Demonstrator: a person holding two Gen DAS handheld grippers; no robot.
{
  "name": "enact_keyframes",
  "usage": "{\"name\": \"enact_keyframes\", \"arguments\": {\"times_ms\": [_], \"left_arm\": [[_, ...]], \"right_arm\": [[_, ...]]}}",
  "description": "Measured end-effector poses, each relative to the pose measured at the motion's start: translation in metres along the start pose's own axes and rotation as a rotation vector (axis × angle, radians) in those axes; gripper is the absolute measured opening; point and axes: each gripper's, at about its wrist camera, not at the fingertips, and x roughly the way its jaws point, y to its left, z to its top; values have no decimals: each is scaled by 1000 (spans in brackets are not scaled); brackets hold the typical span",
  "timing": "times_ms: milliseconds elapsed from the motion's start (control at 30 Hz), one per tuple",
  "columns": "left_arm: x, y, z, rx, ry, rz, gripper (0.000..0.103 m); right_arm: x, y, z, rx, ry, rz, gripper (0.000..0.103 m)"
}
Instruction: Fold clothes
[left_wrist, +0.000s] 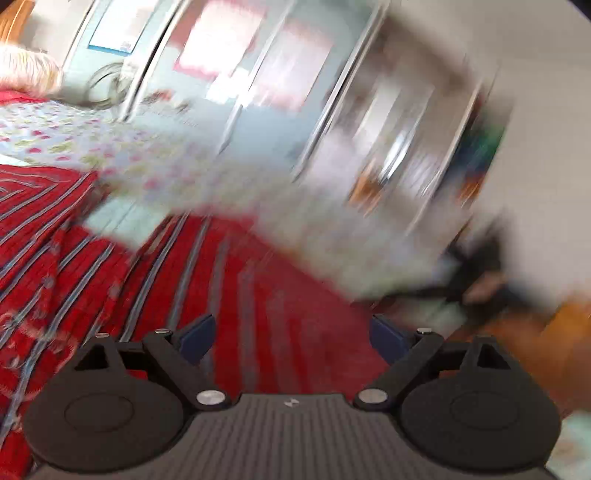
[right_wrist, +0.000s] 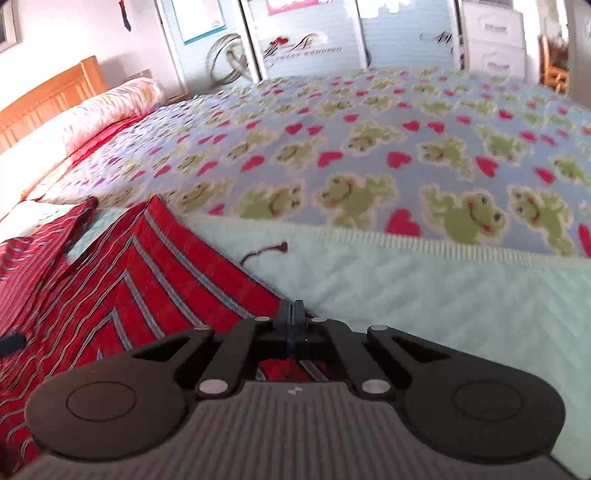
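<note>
Right wrist: right gripper (right_wrist: 294, 314) pinched shut on red striped garment (right_wrist: 155, 258) edge, likely for folding.
Left wrist: left gripper (left_wrist: 293, 338) spread wide, empty, above garment.

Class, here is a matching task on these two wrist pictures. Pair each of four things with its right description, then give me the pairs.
Things:
1. left tool
2. right tool
3. red striped garment
4. frog blanket

Descriptions:
A. light blue with green frogs and red hearts, spread over the bed
B. fingers wide apart, nothing between them
C. lies on the pale green cover, a corner pointing away from the camera
D. fingers pressed together at the garment's edge

Pairs: 1-B, 2-D, 3-C, 4-A
</note>
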Motion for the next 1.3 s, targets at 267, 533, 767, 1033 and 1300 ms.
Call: {"name": "enact_keyframes", "arguments": {"times_ms": [267,533,767,1033,1300], "left_arm": [[6,14,0,-85,-3,16,89],[3,32,6,-201,-34,-50,89],[0,41,8,-240,-44,-76,89],[0,41,9,-246,-37,-77,90],[-1,51,9,-342,-68,-93,88]], "right_arm": [[9,48,-3,36,141,362,11],[30,76,40,10,62,291,3],[104,61,65,70,42,207,0],[49,51,51,138,-89,231,18],[-123,34,-72,522,-201,432,30]]}}
